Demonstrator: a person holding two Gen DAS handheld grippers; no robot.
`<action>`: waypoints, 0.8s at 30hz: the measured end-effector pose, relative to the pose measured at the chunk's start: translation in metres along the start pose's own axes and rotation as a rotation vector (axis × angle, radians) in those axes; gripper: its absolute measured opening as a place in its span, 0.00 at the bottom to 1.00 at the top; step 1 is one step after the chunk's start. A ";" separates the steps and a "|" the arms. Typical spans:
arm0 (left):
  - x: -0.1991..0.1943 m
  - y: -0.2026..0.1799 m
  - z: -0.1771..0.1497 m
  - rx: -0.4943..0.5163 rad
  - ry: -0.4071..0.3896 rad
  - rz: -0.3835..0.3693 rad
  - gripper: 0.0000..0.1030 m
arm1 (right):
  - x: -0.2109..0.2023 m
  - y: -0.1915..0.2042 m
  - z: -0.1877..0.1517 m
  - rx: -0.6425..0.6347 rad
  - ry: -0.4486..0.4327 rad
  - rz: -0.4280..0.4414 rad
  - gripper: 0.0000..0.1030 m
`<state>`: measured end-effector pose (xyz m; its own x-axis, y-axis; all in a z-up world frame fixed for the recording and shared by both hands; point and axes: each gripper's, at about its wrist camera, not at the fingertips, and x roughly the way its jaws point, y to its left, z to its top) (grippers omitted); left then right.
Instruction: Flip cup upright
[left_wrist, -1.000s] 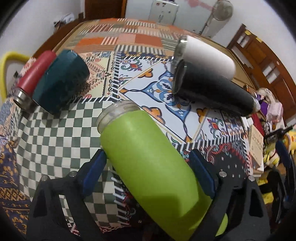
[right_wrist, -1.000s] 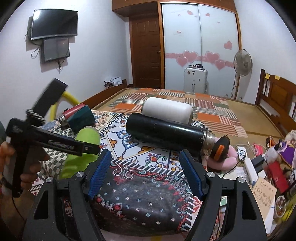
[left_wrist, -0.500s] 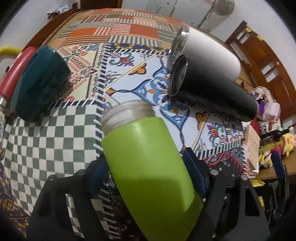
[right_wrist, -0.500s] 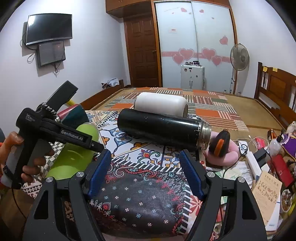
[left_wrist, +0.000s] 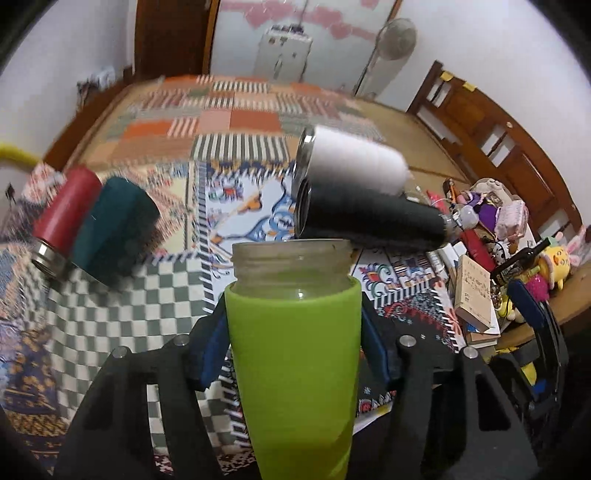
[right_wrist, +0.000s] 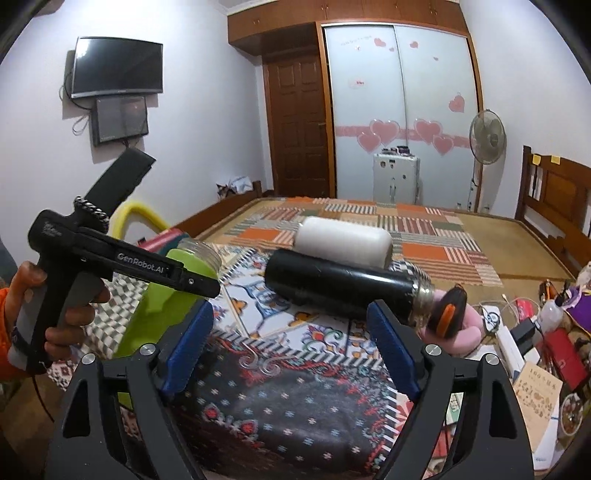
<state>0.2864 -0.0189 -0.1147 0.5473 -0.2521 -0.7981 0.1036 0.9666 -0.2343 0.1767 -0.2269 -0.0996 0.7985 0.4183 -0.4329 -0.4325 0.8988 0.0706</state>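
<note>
Gripping the green cup (left_wrist: 293, 354) between both pads, the left tongs (left_wrist: 293, 354) tilt it nearly upright; level the base before lowering onto the quilt (left_wrist: 110, 295). Right tongs (right_wrist: 291, 347) hang open, holding nothing.

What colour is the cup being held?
Lime green cup with a clear threaded neck; clearest in the left wrist view.
</note>
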 end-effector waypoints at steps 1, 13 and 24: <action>-0.008 -0.001 -0.002 0.008 -0.017 0.001 0.60 | -0.001 0.002 0.001 -0.001 -0.006 0.007 0.82; -0.078 -0.015 -0.010 0.119 -0.239 0.074 0.60 | -0.008 0.015 0.013 -0.003 -0.060 0.051 0.88; -0.064 -0.025 0.009 0.176 -0.277 0.112 0.60 | -0.008 0.009 0.014 0.032 -0.086 0.051 0.95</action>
<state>0.2566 -0.0264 -0.0527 0.7653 -0.1454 -0.6271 0.1589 0.9867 -0.0348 0.1721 -0.2202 -0.0830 0.8093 0.4718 -0.3498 -0.4609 0.8794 0.1198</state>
